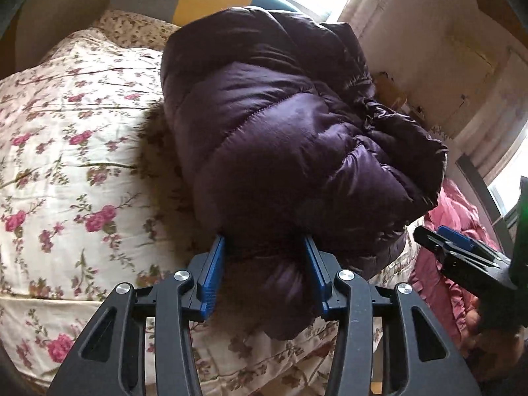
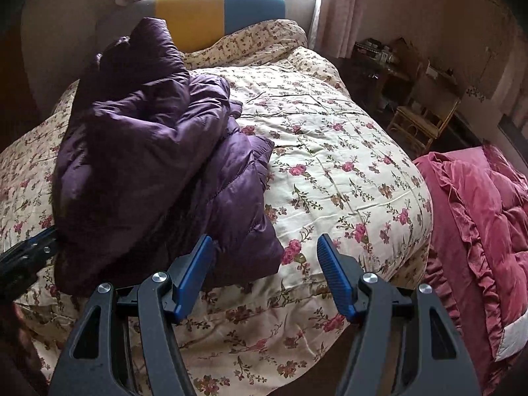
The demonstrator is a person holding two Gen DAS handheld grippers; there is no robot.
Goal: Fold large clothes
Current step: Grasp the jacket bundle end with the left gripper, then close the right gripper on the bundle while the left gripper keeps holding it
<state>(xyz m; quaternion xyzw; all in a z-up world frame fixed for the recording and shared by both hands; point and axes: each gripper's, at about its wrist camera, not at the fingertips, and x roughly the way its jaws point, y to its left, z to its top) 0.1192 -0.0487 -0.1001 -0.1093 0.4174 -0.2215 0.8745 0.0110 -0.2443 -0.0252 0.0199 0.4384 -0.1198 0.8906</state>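
You are pinching the near end of the purple puffer jacket (image 1: 280,138) with the left gripper (image 1: 264,274).
Jacket is lying bunched on the floral quilt (image 2: 346,178), ahead-left of the right gripper (image 2: 264,270), which is hovering spread, empty. Next move likely needs a second grip.

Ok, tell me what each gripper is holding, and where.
Left gripper: fingers clamp the purple jacket's near bottom fold. Right gripper: open, holding nothing.
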